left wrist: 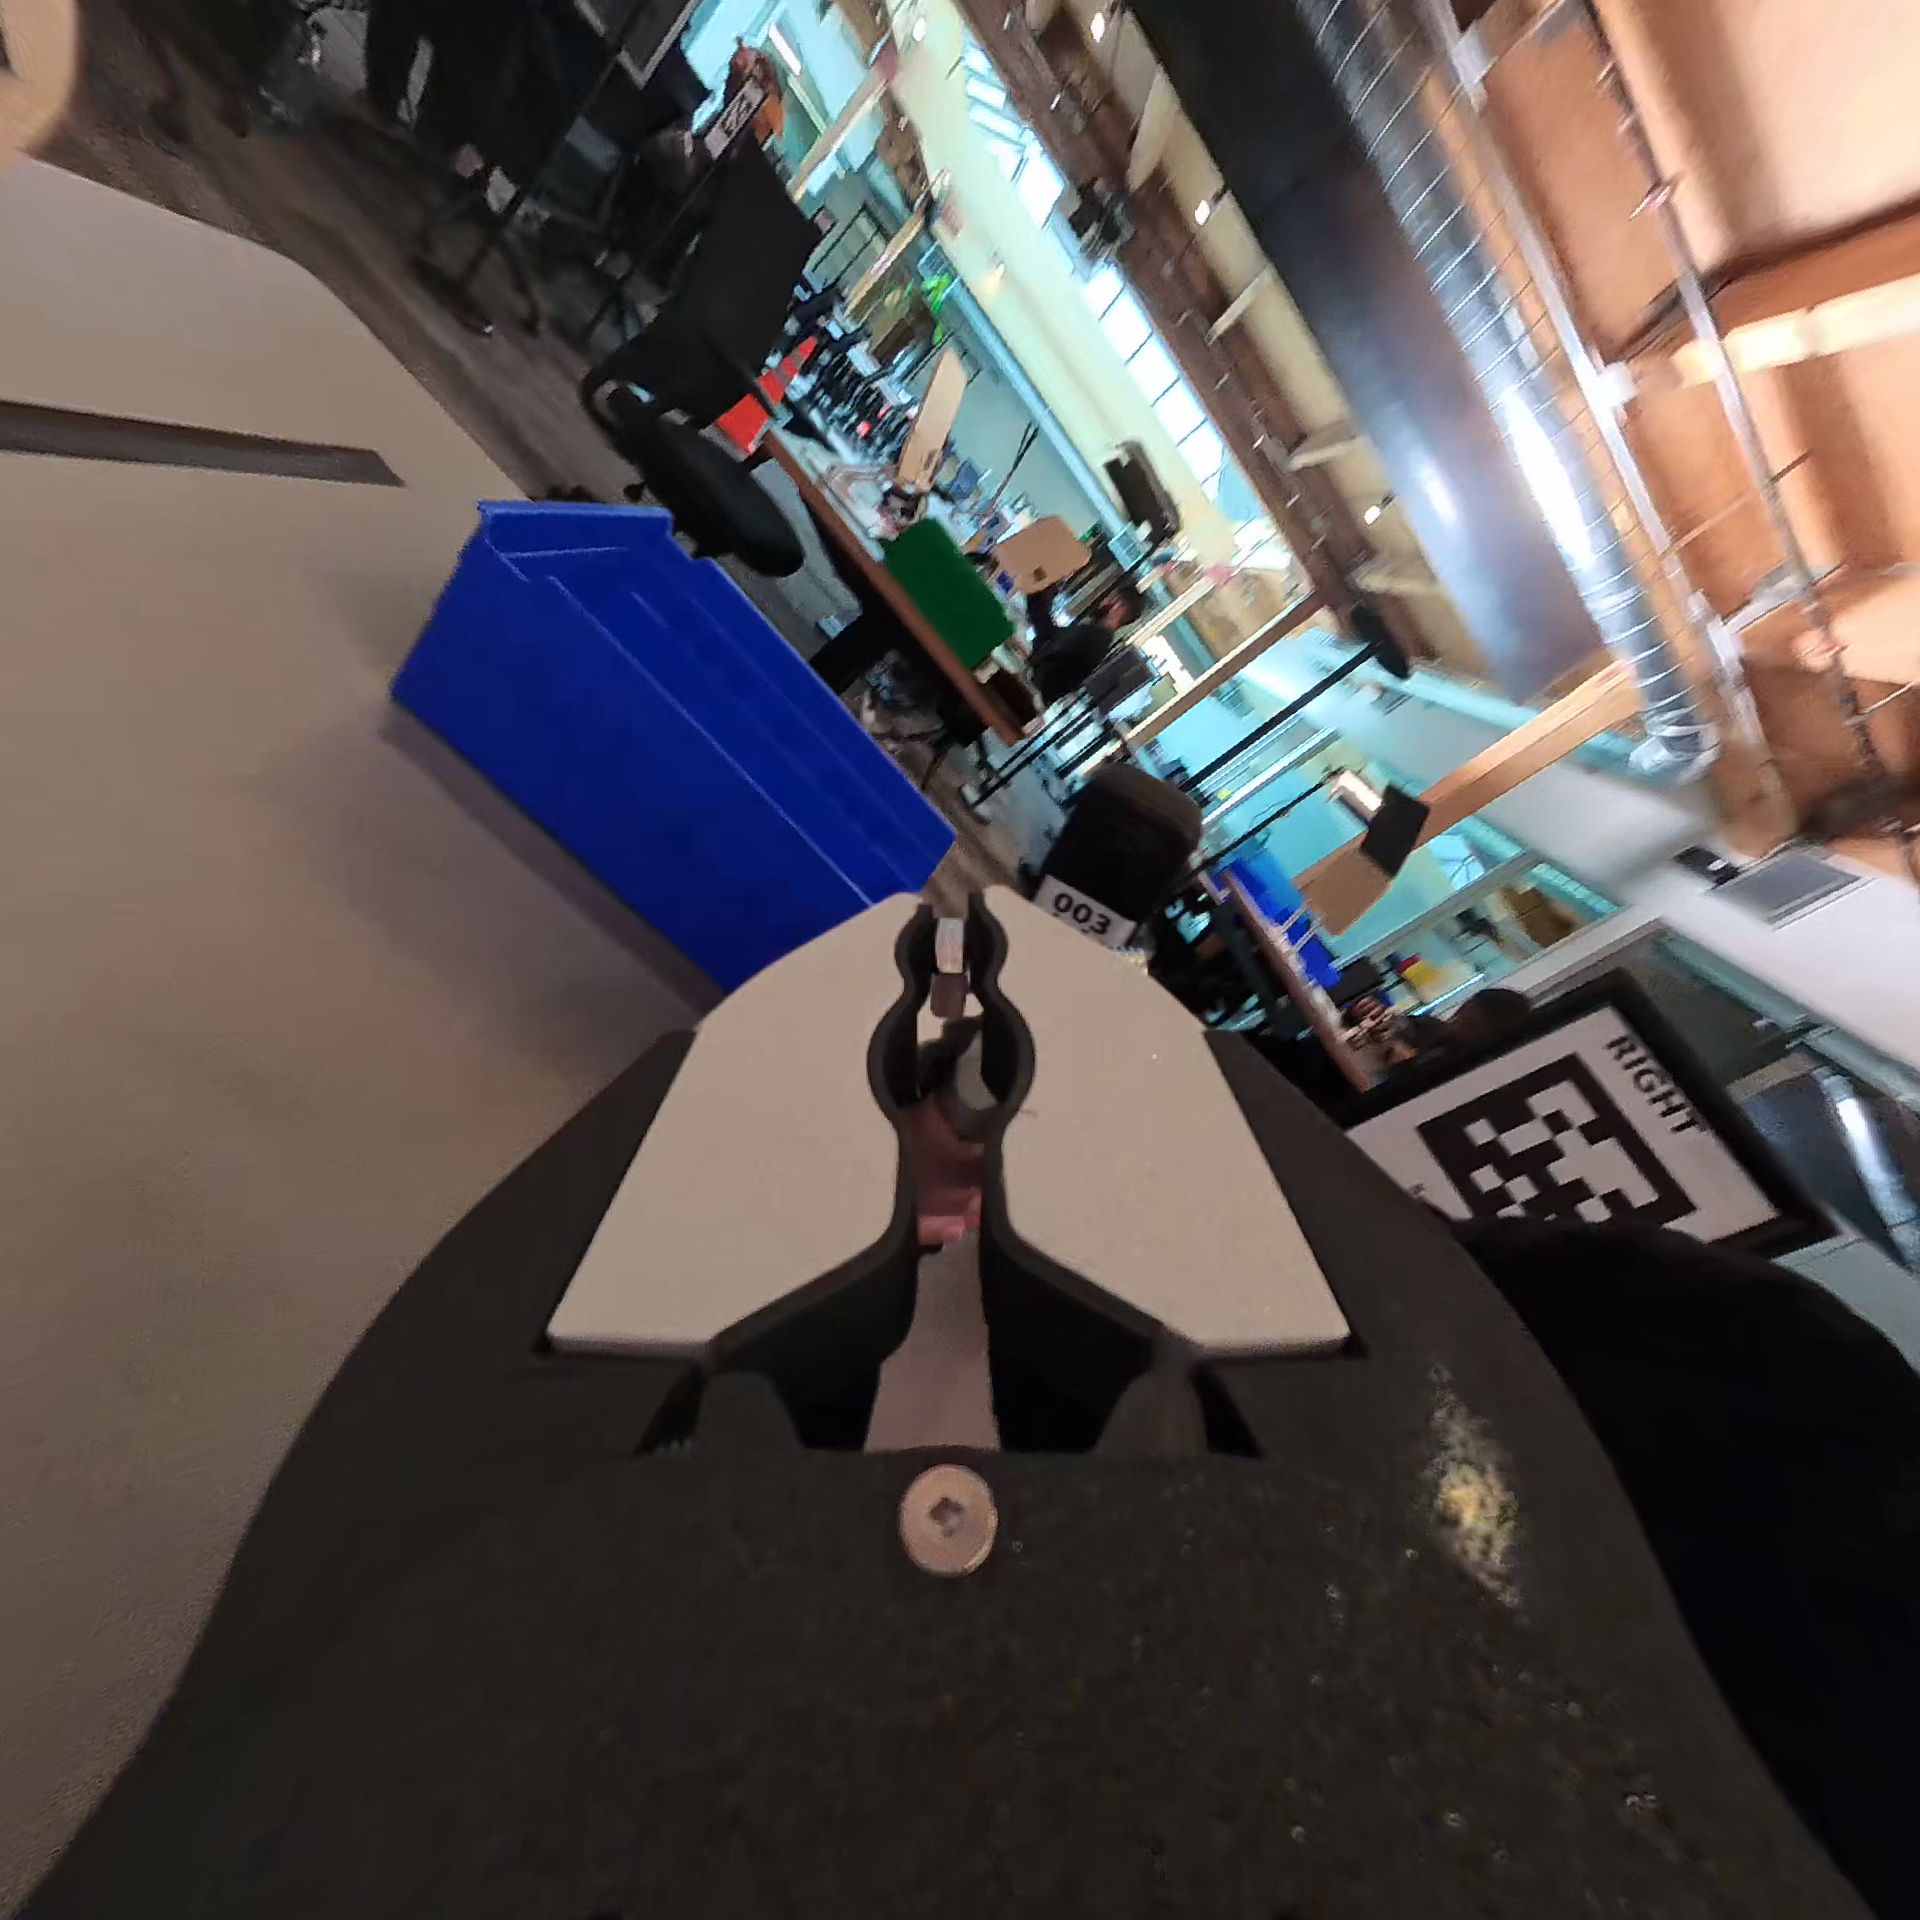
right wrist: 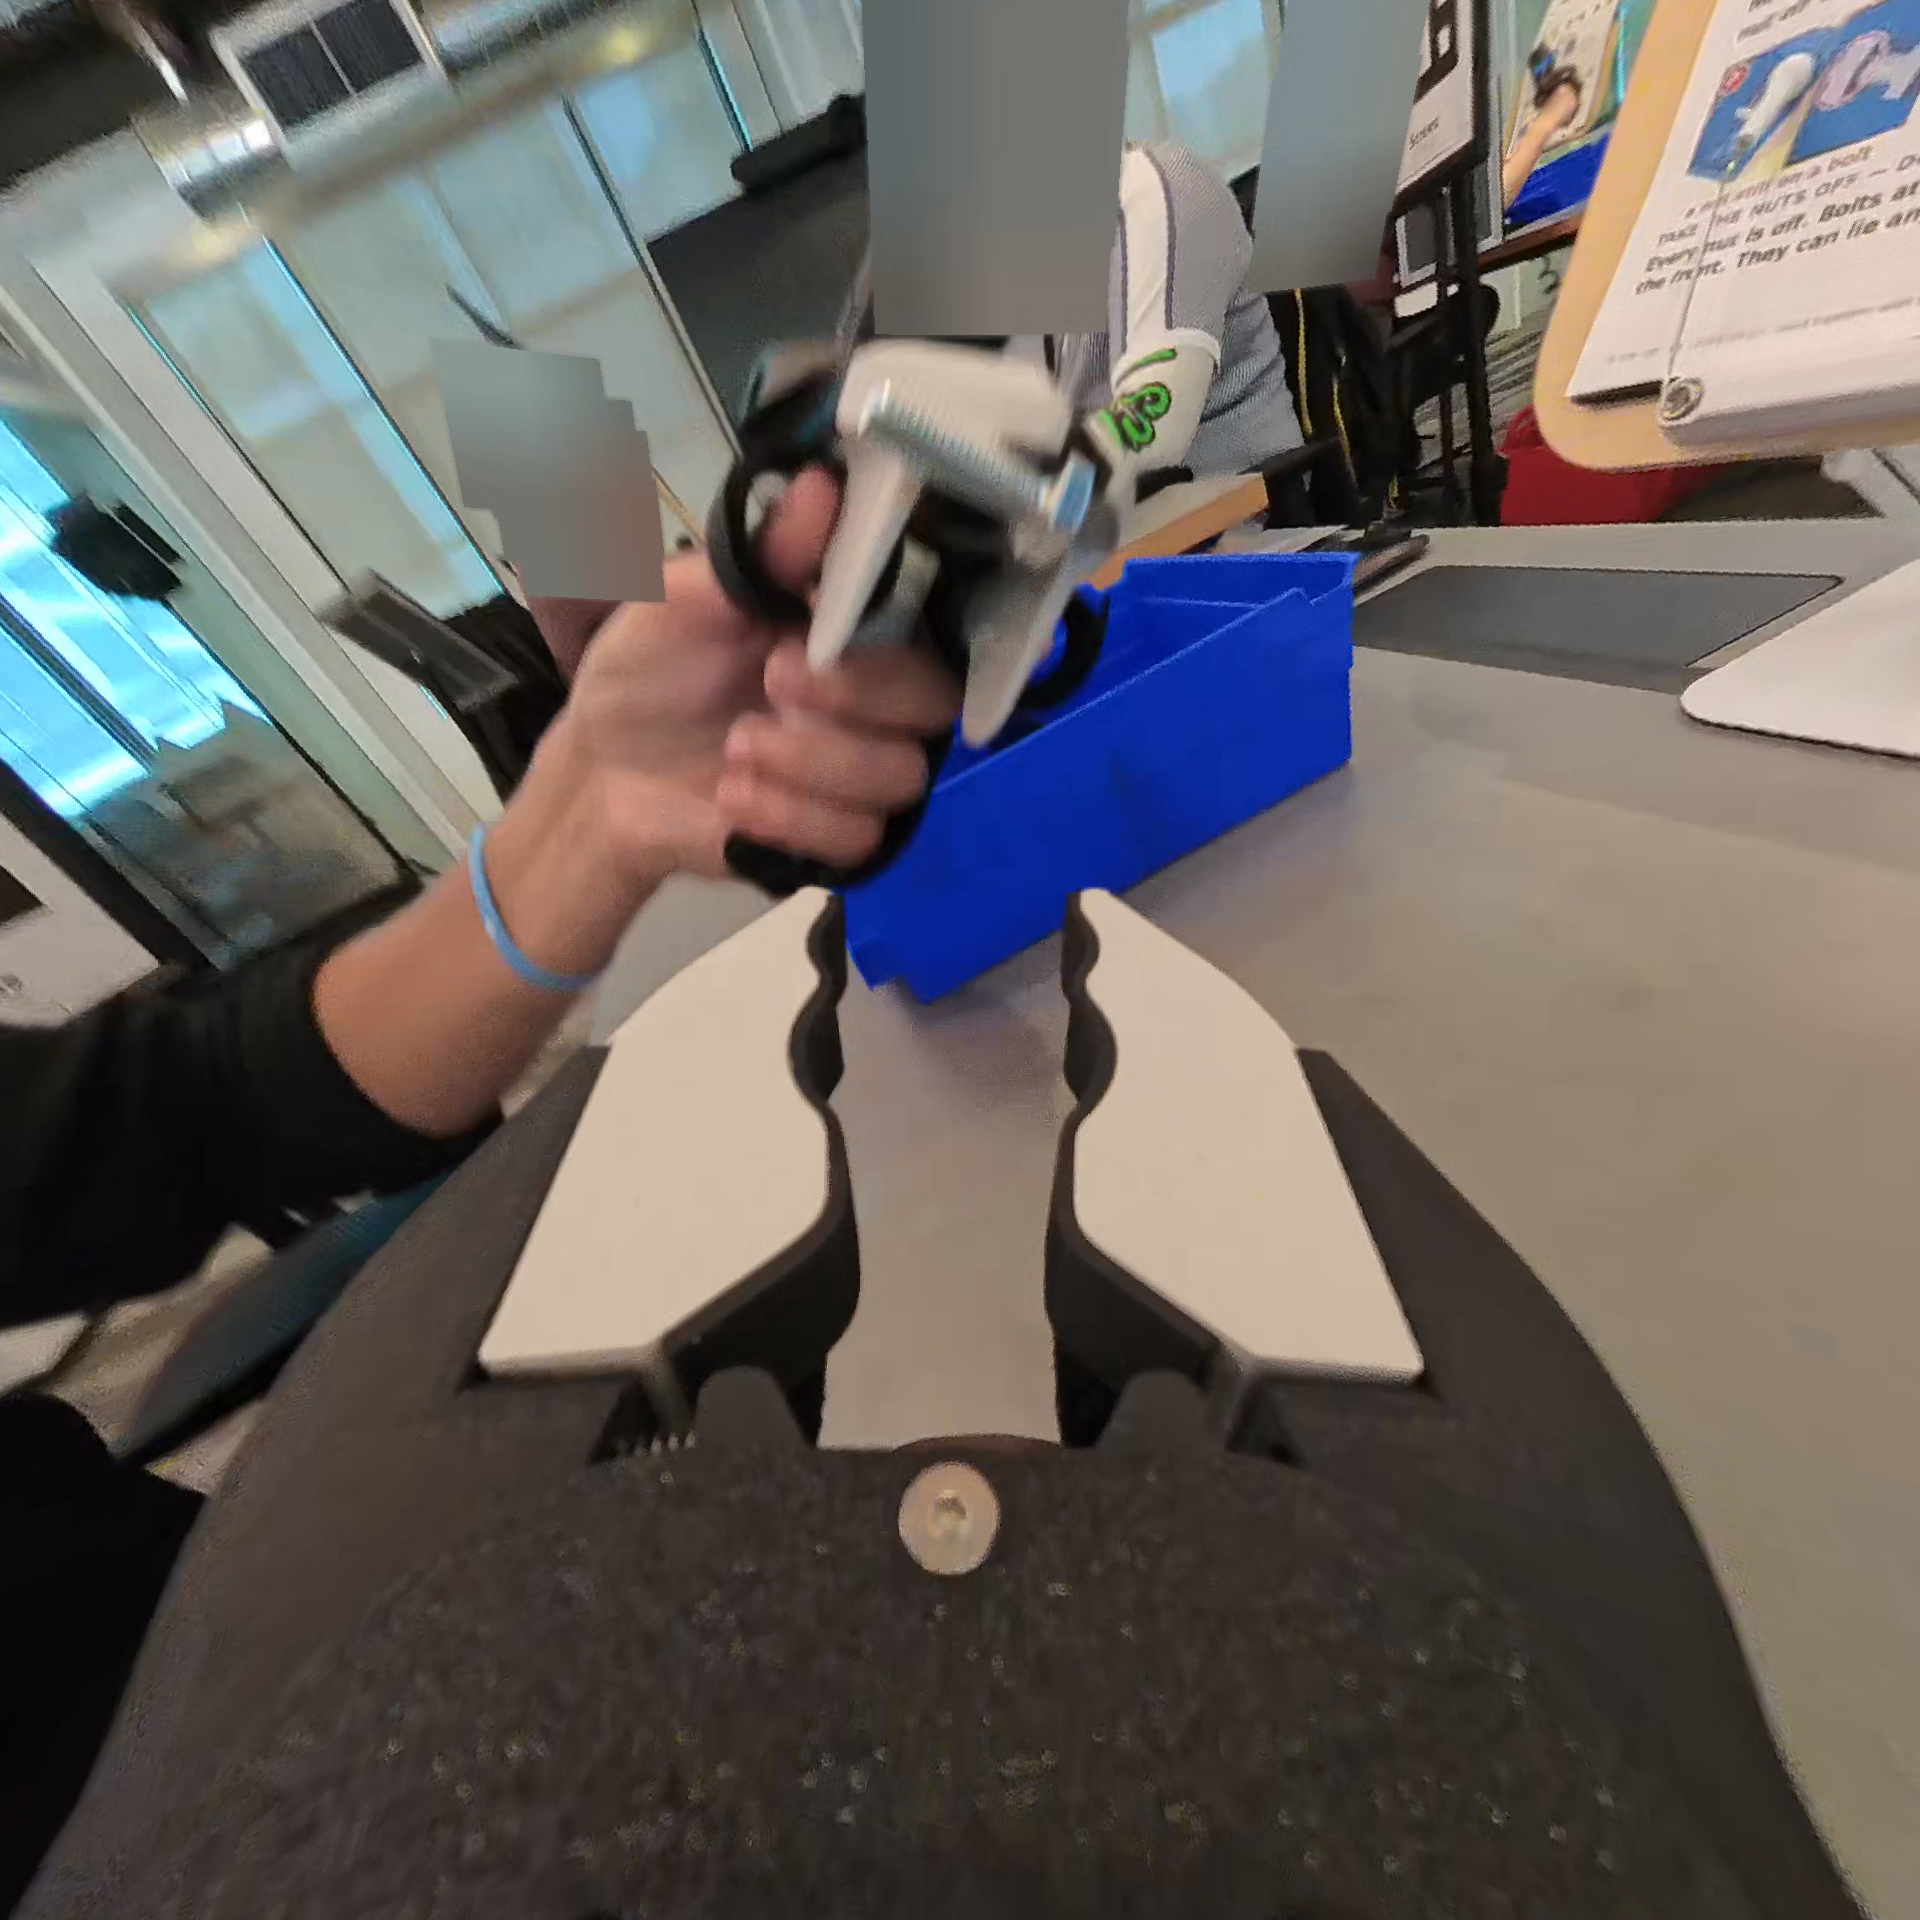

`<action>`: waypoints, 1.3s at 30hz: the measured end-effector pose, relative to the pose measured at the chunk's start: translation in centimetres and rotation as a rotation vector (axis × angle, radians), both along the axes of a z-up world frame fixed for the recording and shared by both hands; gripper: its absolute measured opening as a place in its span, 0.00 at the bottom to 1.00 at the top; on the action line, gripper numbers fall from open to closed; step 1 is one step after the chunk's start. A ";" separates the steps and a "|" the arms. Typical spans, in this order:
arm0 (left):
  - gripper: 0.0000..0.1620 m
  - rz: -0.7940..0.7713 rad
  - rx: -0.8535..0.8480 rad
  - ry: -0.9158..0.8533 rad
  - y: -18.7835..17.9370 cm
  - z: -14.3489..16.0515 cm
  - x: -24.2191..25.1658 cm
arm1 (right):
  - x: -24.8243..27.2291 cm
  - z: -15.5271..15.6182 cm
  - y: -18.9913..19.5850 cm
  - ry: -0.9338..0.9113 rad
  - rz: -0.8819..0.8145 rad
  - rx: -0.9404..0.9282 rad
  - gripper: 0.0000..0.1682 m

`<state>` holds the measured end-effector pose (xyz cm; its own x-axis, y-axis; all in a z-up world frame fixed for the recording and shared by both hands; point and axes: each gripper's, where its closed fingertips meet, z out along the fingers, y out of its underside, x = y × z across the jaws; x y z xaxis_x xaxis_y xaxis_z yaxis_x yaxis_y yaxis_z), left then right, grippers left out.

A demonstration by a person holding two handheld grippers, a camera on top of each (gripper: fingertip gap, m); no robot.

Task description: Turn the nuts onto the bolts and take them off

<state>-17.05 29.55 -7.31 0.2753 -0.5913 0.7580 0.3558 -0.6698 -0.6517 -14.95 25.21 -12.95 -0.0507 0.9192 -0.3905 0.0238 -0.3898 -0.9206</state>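
In the left wrist view the scene is strongly tilted. The left gripper (left wrist: 951, 961) has its two grey fingers drawn nearly together, and a bolt (left wrist: 948, 971) is clamped between them: a silver, faceted piece shows at the fingertips and more metal sits in the rounded notch just behind. Whether that faceted piece is the bolt's head or a nut cannot be told here. Beyond the fingertips and to the left, a blue bin (left wrist: 665, 748) stands on the pale counter (left wrist: 208, 831). At the right edge, a white plate with a black square marker (left wrist: 1558, 1153) belongs to the other gripper. Office chairs, long tables and a ribbed duct fill the blurred background.

In the right wrist view the right gripper (right wrist: 948, 925) is spread wide with nothing between its fingers; only bare counter (right wrist: 1455, 1039) shows in the gap. Farther off, a person's hand (right wrist: 727, 727) grips the black handle of the left gripper (right wrist: 977, 457), raised above the counter and somewhat motion-blurred. That gripper holds the bolt (right wrist: 977, 468) crosswise, its threaded silver shaft sticking out sideways, with a silver nut (right wrist: 1075, 499) on the right-hand end of the thread. A light blue band (right wrist: 499, 925) circles the wrist, and a dark sleeve (right wrist: 156, 1122) covers the forearm. Behind the hand, the blue bin (right wrist: 1122, 810) rests on the counter, its open top facing up. A printed sheet (right wrist: 1766, 208) lies on a board at the upper right, and the white base (right wrist: 1829, 686) of some stand sits at the right edge.
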 end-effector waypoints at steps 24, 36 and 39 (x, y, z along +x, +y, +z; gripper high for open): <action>0.16 -0.096 0.015 -0.043 -1.4 -6.1 5.3 | 2.0 -2.0 2.0 0.058 -0.053 -0.201 0.03; 0.26 -0.024 0.189 0.412 -2.7 -8.5 5.5 | 5.4 -3.8 5.1 -0.277 -0.501 0.302 0.04; 0.25 -0.029 0.149 0.373 -2.6 -8.9 5.8 | 5.1 -3.9 4.6 -0.331 -0.529 0.422 0.04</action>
<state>-11.24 26.99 -16.18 0.4967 -0.6986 0.5150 0.0589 -0.5649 -0.8231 -9.84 29.79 -16.80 0.4983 0.8631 0.0824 0.2332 -0.0419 -0.9715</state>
